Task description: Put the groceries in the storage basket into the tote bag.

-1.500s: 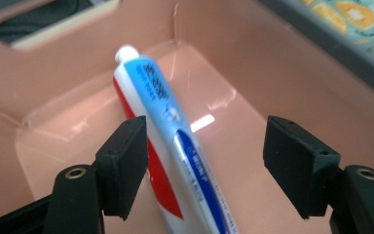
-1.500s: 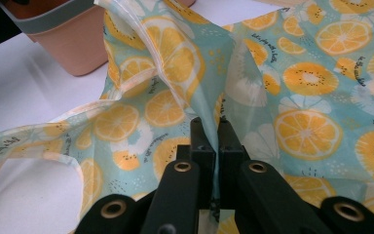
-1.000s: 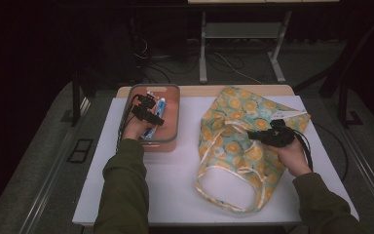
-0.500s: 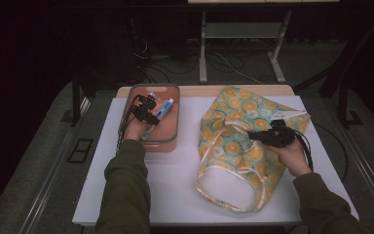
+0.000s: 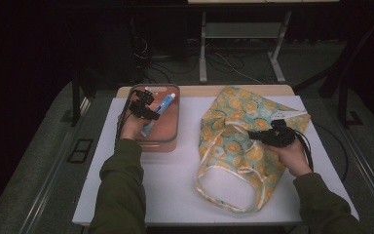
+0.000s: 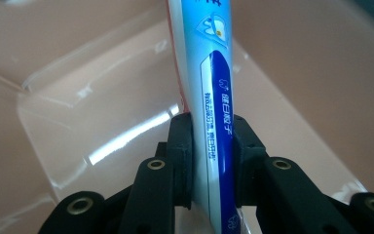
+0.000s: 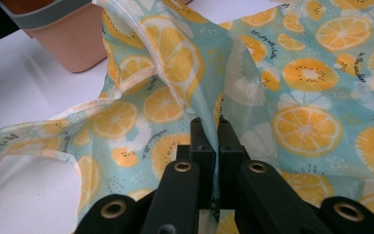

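A blue and white toothpaste tube (image 5: 159, 111) (image 6: 214, 78) is lifted over the pink bin (image 5: 168, 137), tilted with its cap toward the far right. My left gripper (image 5: 151, 113) (image 6: 212, 141) is shut on the tube's lower part. A teal bag printed with orange slices (image 5: 233, 141) (image 7: 302, 87) lies on the white table, its mouth toward the front. My right gripper (image 5: 254, 136) (image 7: 216, 131) is shut on a fold of the bag's fabric near its middle and pulls it up a little.
The pink bin's wall (image 7: 63, 34) stands close to the bag's left side. The white table top (image 5: 165, 185) has free room in front of the bin. A wooden strip (image 5: 199, 90) runs along the table's far edge.
My left gripper has raised the toothpaste tube out of the bin and tipped it more upright. The right gripper has held the bag's fabric in much the same place.
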Available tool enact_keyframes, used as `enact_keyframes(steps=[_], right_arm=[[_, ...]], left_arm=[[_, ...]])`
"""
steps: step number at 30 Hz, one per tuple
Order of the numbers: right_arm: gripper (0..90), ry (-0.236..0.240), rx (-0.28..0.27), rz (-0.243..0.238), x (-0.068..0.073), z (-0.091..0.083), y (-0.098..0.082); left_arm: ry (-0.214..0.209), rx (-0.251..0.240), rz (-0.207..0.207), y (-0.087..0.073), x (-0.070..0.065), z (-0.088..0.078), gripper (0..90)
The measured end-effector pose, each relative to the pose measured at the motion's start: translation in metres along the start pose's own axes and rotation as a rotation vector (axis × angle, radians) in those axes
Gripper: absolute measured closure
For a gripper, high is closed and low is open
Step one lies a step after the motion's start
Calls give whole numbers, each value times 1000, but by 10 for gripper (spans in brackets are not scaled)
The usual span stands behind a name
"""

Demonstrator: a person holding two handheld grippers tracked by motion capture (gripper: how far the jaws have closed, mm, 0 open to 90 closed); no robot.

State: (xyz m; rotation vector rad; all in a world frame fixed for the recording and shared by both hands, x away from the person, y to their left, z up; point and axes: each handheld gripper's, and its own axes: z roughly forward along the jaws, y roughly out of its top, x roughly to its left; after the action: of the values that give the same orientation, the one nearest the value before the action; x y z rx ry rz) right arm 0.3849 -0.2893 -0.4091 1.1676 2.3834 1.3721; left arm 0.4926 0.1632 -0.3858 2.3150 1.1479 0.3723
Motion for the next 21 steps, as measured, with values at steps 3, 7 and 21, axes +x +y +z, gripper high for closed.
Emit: enact_keyframes(steps=[3,7,21], right_arm=[[890,-1,0,-2,0,0,0],[890,-1,2,-1,0,2,1],[890,-8,-5,-9,1,1,4]], left_arm=[[-27,-33,19,2,-4,-13,739],[-67,-73,53,4,-14,-30,739],[-203,-124,201,5,-62,-73,740]])
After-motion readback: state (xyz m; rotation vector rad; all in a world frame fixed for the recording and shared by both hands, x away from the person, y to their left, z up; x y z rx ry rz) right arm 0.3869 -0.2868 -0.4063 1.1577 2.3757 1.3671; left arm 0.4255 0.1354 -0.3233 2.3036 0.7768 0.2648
